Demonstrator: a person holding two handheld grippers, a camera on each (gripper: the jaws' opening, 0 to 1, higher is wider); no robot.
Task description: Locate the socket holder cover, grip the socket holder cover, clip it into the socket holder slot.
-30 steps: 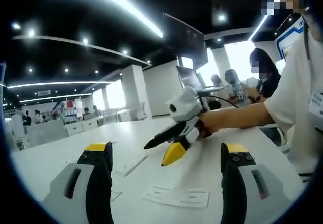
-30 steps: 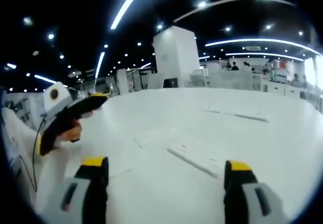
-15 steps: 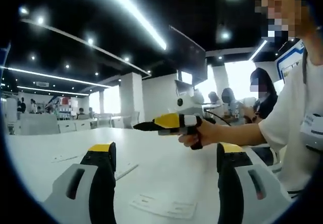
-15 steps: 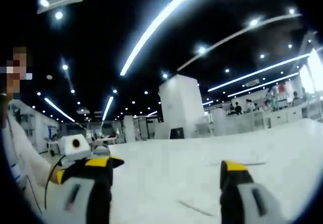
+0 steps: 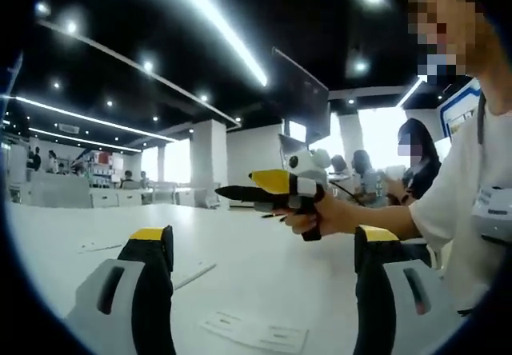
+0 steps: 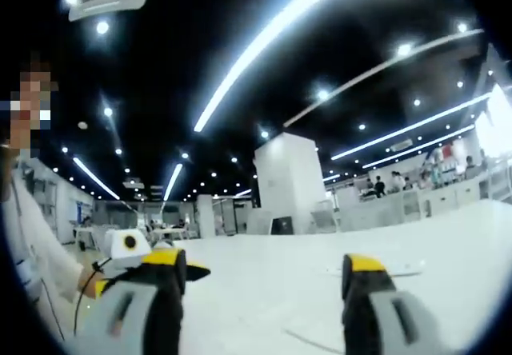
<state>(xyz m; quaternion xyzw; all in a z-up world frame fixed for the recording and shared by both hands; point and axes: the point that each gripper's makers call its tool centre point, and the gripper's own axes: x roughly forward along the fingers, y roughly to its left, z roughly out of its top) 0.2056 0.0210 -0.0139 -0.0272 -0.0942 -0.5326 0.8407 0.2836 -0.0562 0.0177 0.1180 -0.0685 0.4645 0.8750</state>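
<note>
Both views tilting up off the counter (image 5: 264, 283) versus a second ago, more ceiling and less work surface showing, right gripper (image 5: 264, 191) lifting to level at centre frame in the left gripper view, so probably backing off or resetting rather than closing in on the cover. Left gripper (image 5: 260, 247) fingers (image 5: 152, 247) standing spread wide at lower frame, gripping nothing; right gripper fingers (image 6: 364, 271) likewise spread wide and holding nothing. Lying flat at lower centre, a white rectangular piece (image 5: 254, 333), possibly the socket holder cover, and a thin white strip (image 5: 194, 274) beside it, neither being touched.
</note>
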